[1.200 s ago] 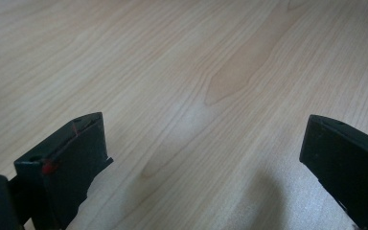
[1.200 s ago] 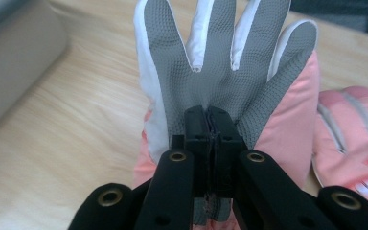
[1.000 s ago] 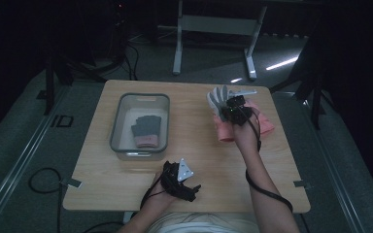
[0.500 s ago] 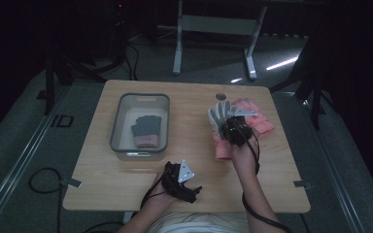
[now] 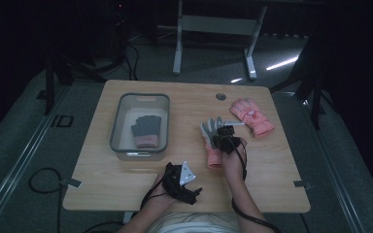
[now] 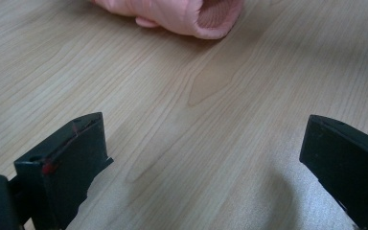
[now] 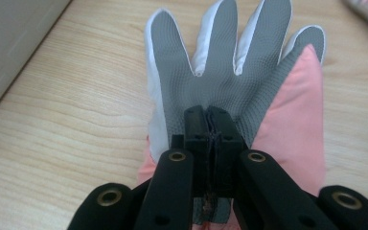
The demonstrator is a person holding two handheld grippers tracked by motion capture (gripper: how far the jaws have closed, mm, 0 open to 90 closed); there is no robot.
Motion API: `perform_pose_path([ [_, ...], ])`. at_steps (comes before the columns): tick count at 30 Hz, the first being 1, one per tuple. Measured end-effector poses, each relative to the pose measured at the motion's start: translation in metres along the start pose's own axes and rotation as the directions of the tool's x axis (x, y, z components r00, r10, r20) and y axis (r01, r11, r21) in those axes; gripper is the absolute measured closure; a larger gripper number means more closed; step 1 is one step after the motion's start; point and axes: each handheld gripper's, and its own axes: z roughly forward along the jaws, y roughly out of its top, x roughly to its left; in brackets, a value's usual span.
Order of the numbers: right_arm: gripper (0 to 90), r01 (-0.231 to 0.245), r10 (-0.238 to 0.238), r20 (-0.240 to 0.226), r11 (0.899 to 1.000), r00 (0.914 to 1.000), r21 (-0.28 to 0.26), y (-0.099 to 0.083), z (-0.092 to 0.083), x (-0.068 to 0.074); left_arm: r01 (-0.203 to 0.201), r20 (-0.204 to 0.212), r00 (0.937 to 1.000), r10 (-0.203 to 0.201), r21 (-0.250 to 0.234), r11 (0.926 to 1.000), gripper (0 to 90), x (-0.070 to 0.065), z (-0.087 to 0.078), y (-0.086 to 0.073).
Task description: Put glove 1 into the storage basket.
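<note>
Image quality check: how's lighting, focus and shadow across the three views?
High view: dim, surroundings near black, bright streak of glare on the floor behind the table, detail soft. Left gripper view: evenly lit wood grain, sharp mid-frame; the pink glove at top is slightly soft, with soft shadow under the open jaws. Right gripper view: bright, grey-palmed glove texture crisp; the right hand-held gripper close up is a little blurred.

Pinching the grey palm fabric of a pink-and-grey glove [image 7: 239, 81] between the closed jaws of the right hand-held gripper [image 7: 210, 125], glove lying fingers-outward over the wooden worktop [image 7: 67, 120].
</note>
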Motion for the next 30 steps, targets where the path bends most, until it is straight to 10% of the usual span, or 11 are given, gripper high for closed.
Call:
perform_pose_path([
  [13, 80.6, -0.021, 0.02, 0.029, 0.999, 0.9994, 0.046, 0.001, 0.026, 0.006, -0.003, 0.007, 1.0, 0.003, -0.007, 1.0, 2.0, 0.0, -0.001, -0.001],
  [20, 70.6, -0.017, 0.016, -0.042, 0.999, 0.999, -0.029, 0.014, -0.003, 0.003, -0.009, -0.002, 1.0, 0.009, -0.02, 0.9998, 2.0, 0.0, -0.002, 0.0],
  [25, 68.1, 0.064, -0.075, -0.082, 0.989, 0.9938, -0.132, 0.027, -0.031, -0.017, 0.005, 0.011, 0.9999, -0.004, -0.02, 0.9998, 2.1, 0.002, -0.002, 0.0],
  [30, 70.0, 0.143, -0.157, -0.057, 0.971, 0.986, -0.189, 0.033, -0.043, -0.065, 0.003, 0.01, 0.9999, -0.002, -0.021, 0.9998, 2.1, 0.0, -0.001, 0.0],
])
